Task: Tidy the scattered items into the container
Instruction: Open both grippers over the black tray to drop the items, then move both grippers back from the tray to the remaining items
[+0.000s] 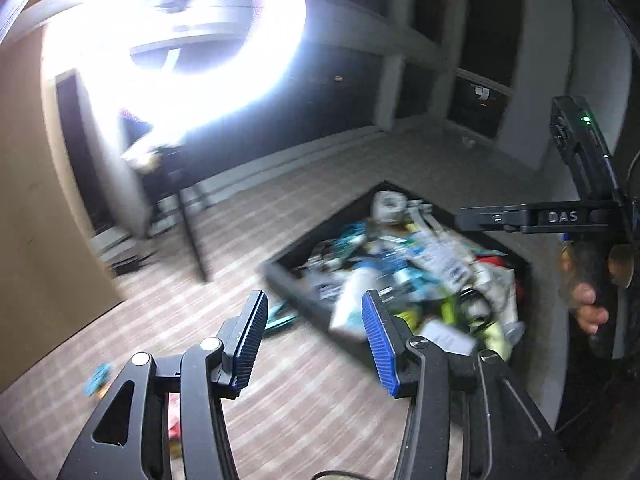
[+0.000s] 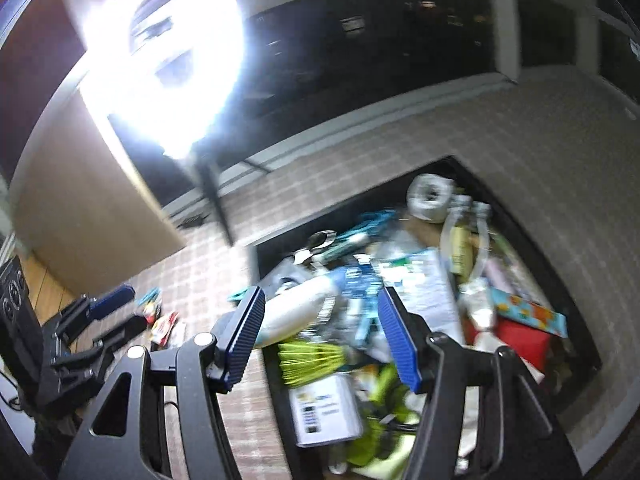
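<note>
Both grippers held w/ fingers spread, nothing btwn them: left gripper (image 1: 314,338), right gripper (image 2: 320,334). Black container (image 2: 532,240), heaped w/ blurred items, sits just ahead of right fingers; ahead-right of left fingers

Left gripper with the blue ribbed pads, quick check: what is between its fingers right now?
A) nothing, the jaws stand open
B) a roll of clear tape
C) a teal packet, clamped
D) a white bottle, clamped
A: the left gripper shows a wide gap between its blue ribbed pads, with only the wood-pattern floor and the edge of the black container behind it.
</note>
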A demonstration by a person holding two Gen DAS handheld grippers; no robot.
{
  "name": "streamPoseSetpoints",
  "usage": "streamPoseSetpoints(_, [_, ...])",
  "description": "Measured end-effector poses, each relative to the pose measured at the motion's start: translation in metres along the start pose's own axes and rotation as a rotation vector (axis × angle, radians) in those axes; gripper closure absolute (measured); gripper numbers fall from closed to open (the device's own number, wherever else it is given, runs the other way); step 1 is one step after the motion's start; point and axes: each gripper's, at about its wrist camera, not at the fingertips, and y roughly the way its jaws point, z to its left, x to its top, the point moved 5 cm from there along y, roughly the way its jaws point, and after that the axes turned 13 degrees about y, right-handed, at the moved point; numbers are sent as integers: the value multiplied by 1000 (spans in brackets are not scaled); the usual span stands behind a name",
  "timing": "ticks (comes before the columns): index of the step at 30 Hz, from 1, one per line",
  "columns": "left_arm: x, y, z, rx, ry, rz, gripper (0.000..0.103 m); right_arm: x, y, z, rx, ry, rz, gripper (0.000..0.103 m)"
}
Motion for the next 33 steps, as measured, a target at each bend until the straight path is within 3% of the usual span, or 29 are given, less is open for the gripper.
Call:
streamPoseSetpoints(7, [-83, -52, 92, 199, -122, 80, 57, -33, 36, 70, 63, -177, 102, 45])
streamPoseSetpoints(13, [-147, -73, 151, 308, -264, 155, 57, -70, 77, 129, 123, -297, 213, 45])
streamPoseSetpoints(18, [-165, -50, 166, 297, -365, 182, 57, -80, 116, 188, 177, -355, 290, 45])
streamPoseSetpoints(24, [-160, 2, 170, 254, -449, 212, 57, -87, 186, 247, 166, -377, 389, 46])
streamPoseSetpoints(30, [-156, 43, 183, 257, -487, 260, 59, -96, 242, 270, 159, -311, 493, 46])
streamPoseSetpoints(33, [-161, 55, 186, 272, -480, 304, 68, -101, 259, 276, 142, -305, 511, 46])
